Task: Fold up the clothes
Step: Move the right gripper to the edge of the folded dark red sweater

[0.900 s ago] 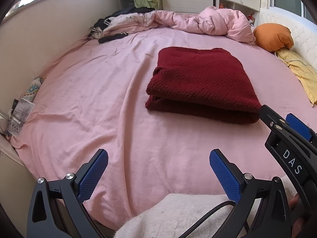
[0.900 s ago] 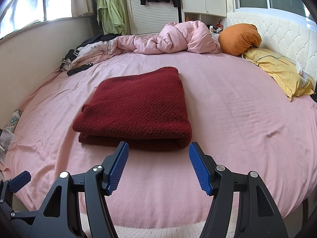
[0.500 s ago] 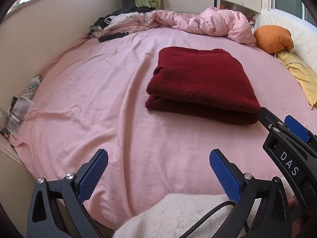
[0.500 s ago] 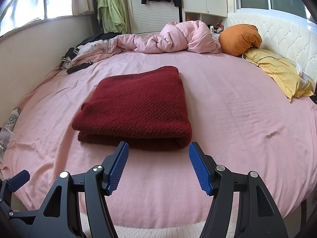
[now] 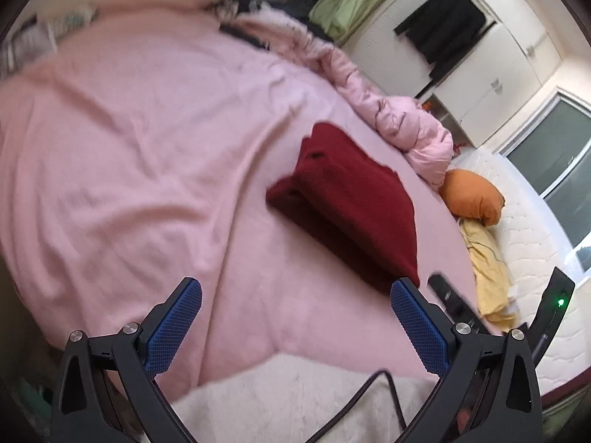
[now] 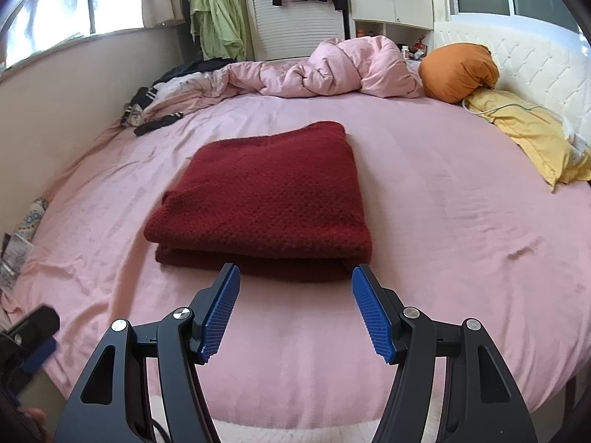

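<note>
Moved: since the last look my left tongs [image 5: 295, 328] have rolled over hard, so their view of the bed is tilted and blurred; my right tongs [image 6: 293, 312] have hardly shifted.
Left tongs: spread as wide as they go, blue pads with only pink sheet [image 5: 122, 140] showing between them, holding nothing.
Right tongs: partly spread, also holding nothing; they hang just short of the sweater's near edge, not touching it.
Sweater: the dark red sweater [image 6: 266, 195] lies folded into a flat rectangle in the middle of the bed, folded edge towards me.
Around it: rumpled pink duvet [image 6: 343, 66] at the far side, orange cushion [image 6: 458, 72] and yellow pillow [image 6: 532, 136] by the white headboard, well apart from the sweater.
Far left: dark clothes [image 6: 155, 110] heaped at the bed's edge near the wall.
Below me: a white fuzzy sleeve [image 5: 295, 398] under my left tongs.
</note>
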### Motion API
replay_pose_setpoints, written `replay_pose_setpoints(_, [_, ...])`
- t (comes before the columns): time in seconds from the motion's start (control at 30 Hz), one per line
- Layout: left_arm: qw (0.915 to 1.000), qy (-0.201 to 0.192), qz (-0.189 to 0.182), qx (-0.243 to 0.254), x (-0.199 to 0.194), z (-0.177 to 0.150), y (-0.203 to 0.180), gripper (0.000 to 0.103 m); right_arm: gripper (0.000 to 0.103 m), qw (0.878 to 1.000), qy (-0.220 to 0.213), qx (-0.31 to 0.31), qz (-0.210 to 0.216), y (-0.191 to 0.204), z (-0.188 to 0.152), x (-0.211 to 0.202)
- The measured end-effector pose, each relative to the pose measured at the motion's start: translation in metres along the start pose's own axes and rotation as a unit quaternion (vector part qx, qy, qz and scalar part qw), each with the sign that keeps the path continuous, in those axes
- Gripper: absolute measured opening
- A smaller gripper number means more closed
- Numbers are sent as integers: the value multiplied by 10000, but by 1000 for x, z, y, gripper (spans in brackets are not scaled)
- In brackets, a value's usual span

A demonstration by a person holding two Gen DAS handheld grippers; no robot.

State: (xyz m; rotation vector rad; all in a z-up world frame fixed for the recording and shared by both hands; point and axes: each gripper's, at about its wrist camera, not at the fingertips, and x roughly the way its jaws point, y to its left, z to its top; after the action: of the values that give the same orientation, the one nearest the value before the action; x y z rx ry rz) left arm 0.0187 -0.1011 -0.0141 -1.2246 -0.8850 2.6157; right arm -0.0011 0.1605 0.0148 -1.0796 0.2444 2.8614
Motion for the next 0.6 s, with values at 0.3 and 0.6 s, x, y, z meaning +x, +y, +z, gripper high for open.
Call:
replay_pose_setpoints(0.3, [9945, 476, -868, 350, 14, -20, -23, 103, 64, 9939, 807, -579, 487, 14, 24, 33])
replay_pose_setpoints(0.6, [9874, 525, -1471, 270, 26, -23, -33, 103, 64, 9651, 895, -2441, -318, 50, 44, 82])
